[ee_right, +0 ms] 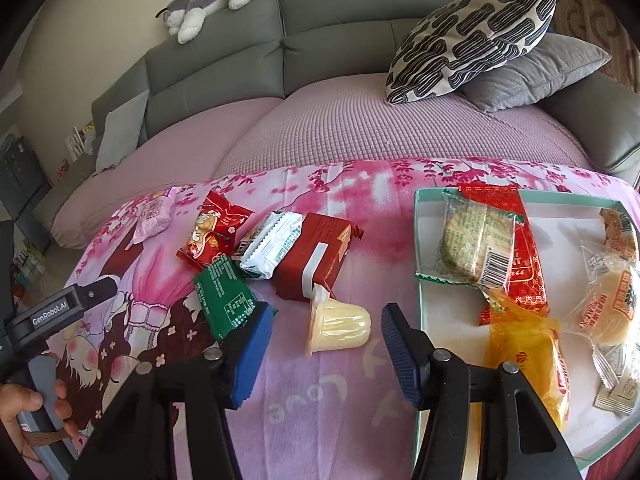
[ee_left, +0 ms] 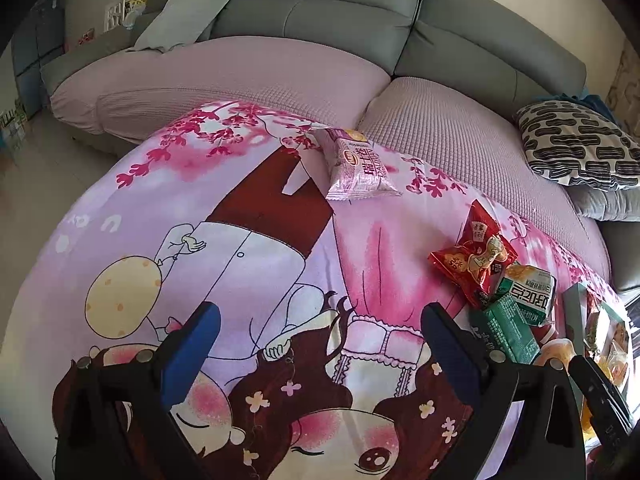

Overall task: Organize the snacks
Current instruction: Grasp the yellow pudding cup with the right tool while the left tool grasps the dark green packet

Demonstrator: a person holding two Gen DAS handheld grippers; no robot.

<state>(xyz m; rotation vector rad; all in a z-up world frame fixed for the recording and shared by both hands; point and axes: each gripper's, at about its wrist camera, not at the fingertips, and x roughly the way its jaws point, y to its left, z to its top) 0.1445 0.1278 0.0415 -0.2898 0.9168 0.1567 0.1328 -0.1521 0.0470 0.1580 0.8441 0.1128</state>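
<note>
A pale yellow jelly cup lies on its side on the pink cartoon blanket. My right gripper is open, its blue pads on either side of the cup and not touching it. Behind the cup lie a dark red packet, a green packet, a white packet, a red snack bag and a pink packet. To the right, a shallow teal-rimmed box holds several wrapped snacks. My left gripper hangs wide open over bare blanket, with the pink packet far ahead.
A grey sofa with a mauve cover runs behind the blanket. A black-and-white patterned cushion and a grey one sit at the right. A plush toy lies on the sofa back. A hand holds the left gripper's handle at lower left.
</note>
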